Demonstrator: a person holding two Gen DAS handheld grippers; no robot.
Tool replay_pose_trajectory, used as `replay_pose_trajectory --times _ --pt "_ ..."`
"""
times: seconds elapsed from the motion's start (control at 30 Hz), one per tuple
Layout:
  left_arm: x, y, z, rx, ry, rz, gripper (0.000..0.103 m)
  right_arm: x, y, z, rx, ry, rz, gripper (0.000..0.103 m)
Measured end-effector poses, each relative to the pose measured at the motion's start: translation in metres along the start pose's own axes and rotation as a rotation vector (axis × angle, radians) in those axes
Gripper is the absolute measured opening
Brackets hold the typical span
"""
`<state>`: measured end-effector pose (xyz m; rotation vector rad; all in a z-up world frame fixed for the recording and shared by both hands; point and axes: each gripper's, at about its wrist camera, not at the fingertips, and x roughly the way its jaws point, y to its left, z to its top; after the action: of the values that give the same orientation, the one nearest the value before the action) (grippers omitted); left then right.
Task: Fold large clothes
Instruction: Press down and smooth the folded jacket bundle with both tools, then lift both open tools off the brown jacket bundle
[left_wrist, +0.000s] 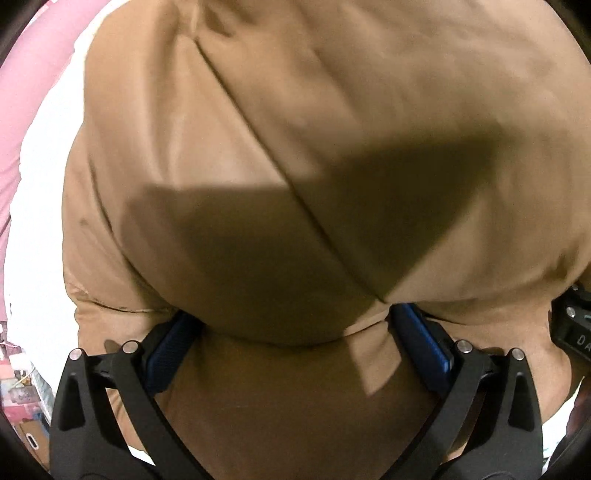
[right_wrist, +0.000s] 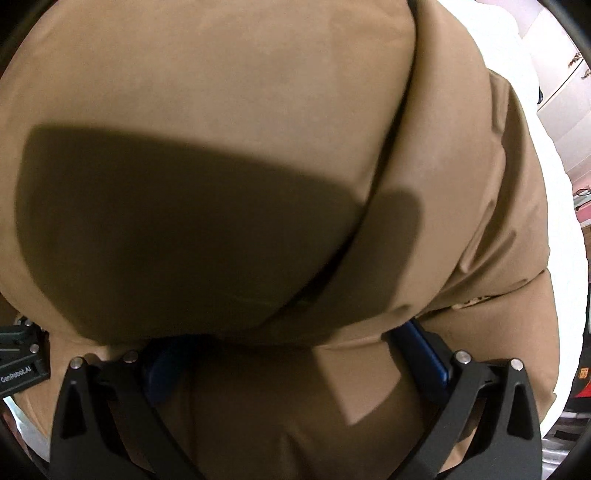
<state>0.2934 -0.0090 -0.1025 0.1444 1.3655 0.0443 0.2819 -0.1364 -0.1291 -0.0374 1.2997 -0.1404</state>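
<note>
A large puffy tan jacket (left_wrist: 295, 147) fills the left wrist view, with a seam running diagonally across it. My left gripper (left_wrist: 295, 326) is open, its blue pads (left_wrist: 173, 350) wide apart, and a thick fold of the jacket bulges over the fingertips and hides them. The same jacket (right_wrist: 221, 147) fills the right wrist view, a dark seam curving down its right side. My right gripper (right_wrist: 288, 339) is open too, its blue pads (right_wrist: 424, 358) spread wide and the tips buried under the padded fold. Each gripper's shadow falls on the fabric.
The jacket lies on a white surface (left_wrist: 48, 184), also seen as a white surface (right_wrist: 517, 92) at the right. A pink band (left_wrist: 22, 92) runs along the far left, with clutter (left_wrist: 22, 398) below. The other gripper's body (right_wrist: 22, 362) shows at the left edge.
</note>
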Motion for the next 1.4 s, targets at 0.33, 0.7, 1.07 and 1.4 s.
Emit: replay_pose_trajectory --times 0.33,0.7,1.07,1.4 --pt "-0.079 0.044 -0.068 -0.040 -0.149 -0.156 0.100 -0.075 -0.038 -0.064 0.029 -0.185 0.150 0.101" --pt "-0.052 0.059 -0.124 -0.090 -0.129 -0.116 0.100 -0.068 -0.094 -0.124 0.125 -0.090 0.132 0.102" --pt "0.000 0.075 -0.098 -0.063 -0.059 -0.091 0.100 -0.028 -0.078 -0.132 0.070 -0.044 0.129 0.102" --pt "0.019 0.075 -0.059 -0.051 -0.041 -0.073 0.100 0.005 -0.073 -0.125 0.043 0.013 0.141 0.102"
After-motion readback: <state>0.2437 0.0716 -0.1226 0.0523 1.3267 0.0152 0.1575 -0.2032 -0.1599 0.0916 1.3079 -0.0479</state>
